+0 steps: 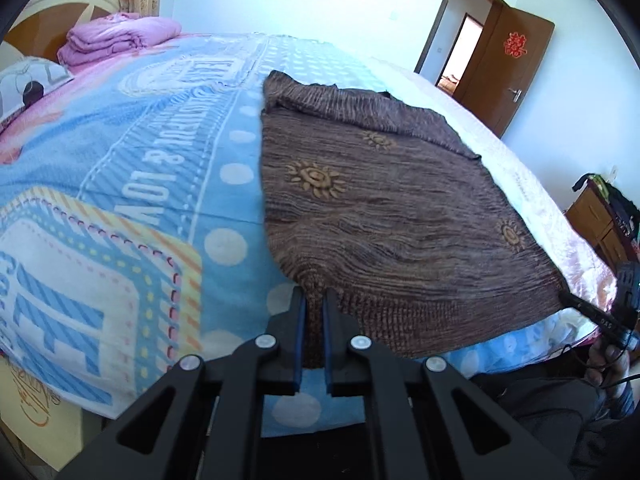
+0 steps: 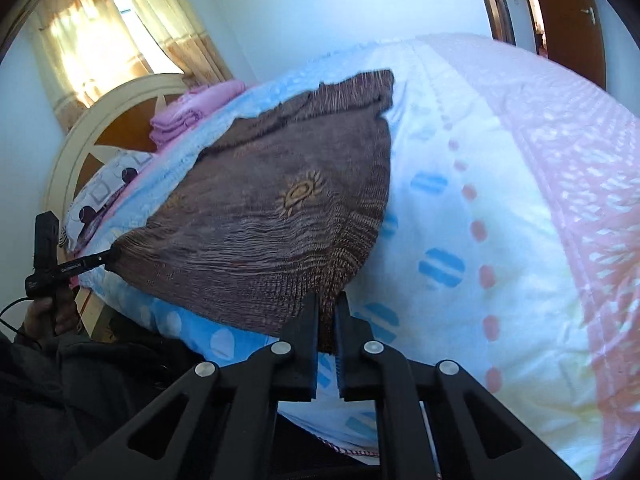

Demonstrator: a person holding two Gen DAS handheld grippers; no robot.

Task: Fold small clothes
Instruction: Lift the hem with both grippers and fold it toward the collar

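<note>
A bed (image 1: 120,168) is seen filling most of both views, covered with a light blue blanket printed with white dots and lettering; in the right wrist view the blanket gives way to white and pink patterned bedding (image 2: 520,200) across the right half of the frame

A brown ribbed garment (image 1: 380,208) with tan sun-shaped motifs is laid flat on the bed, right of centre in the left wrist view and left of centre in the right wrist view (image 2: 272,216). Its two near corners are drawn toward the lower edge of each frame, where they hang over the near side of the bed

An open brown wooden door (image 1: 508,64) bearing a red paper ornament is seen at the upper right of the left wrist view. A curved cream headboard (image 2: 80,152) and sunlit curtains (image 2: 120,28) are seen at the upper left of the right wrist view. A folded pink quilt (image 1: 116,38) is stacked at the head of the bed, with a patterned pillow (image 1: 28,84) beside it

The left gripper (image 1: 314,300) is seen at lower centre of its own view, its fingers closed narrowly on one near corner of the garment. The right gripper (image 2: 327,304) is closed in the same manner on the other near corner, cloth being pinched between its pads. Each gripper is also caught at the edge of the other's view, gripped by a hand (image 2: 52,312)
</note>
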